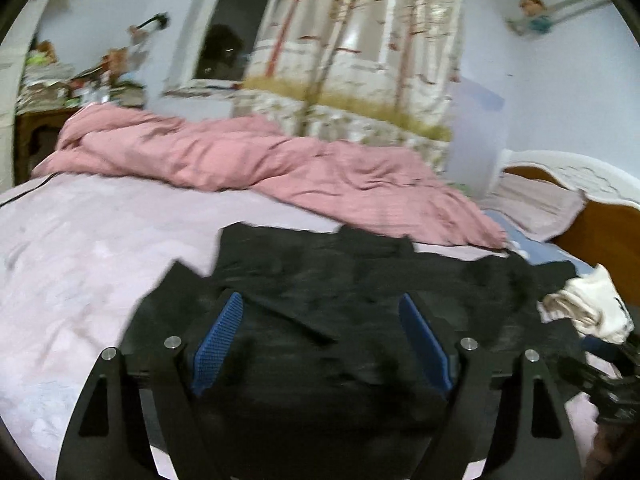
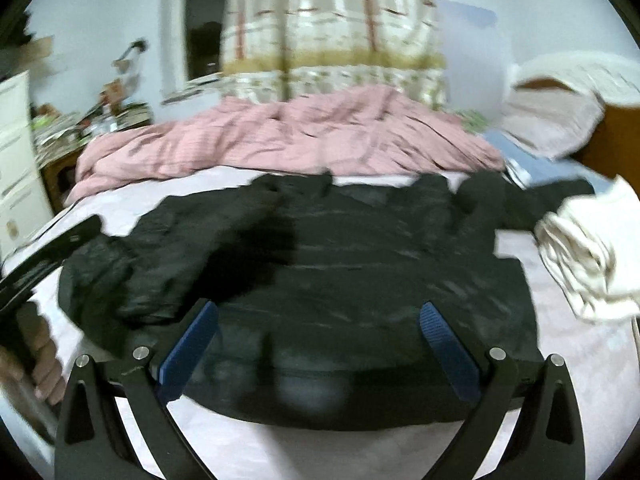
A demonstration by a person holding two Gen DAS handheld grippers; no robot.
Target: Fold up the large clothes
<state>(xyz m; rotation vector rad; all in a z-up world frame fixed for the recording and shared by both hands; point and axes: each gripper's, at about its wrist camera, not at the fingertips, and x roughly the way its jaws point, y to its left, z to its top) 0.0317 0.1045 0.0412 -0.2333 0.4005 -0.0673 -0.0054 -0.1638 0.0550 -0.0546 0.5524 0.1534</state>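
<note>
The black garment [image 2: 340, 264] is lying spread out flat on the bed sheet [image 1: 80, 260], pale pink, more or less in the middle of the bed. It's rumpled, with one sleeve-ish bit bunched at its left side in the right wrist view. Its near hem stops short of the bed's front edge, so there's a strip of bare sheet in front of it, and a big open patch of sheet to its left. Beyond the garment's far edge there's a thin band of sheet, then the heaped pink duvet [image 1: 248, 160] running across the back. To the garment's right, just beside it, sits a crumpled white cloth [image 2: 588, 256], maybe touching the edge, hard to say with the blur. Further right of that is the wooden headboard [image 1: 600, 232].

Behind the duvet there's a tree-print curtain [image 1: 360, 48] and a window [image 1: 232, 32], plus a cluttered nightstand [image 1: 60, 92] off to the far left. Can't make out what's piled on it.

Left gripper [image 1: 320, 300] hangs right over the garment's near part, fingers spread wide, nothing pinched between the blue pads [image 1: 218, 336]. Right gripper [image 2: 320, 308] is the same deal: spread wide over the garment's front portion, empty. A hand [image 2: 40, 356] shows at the left edge of the right wrist view.
</note>
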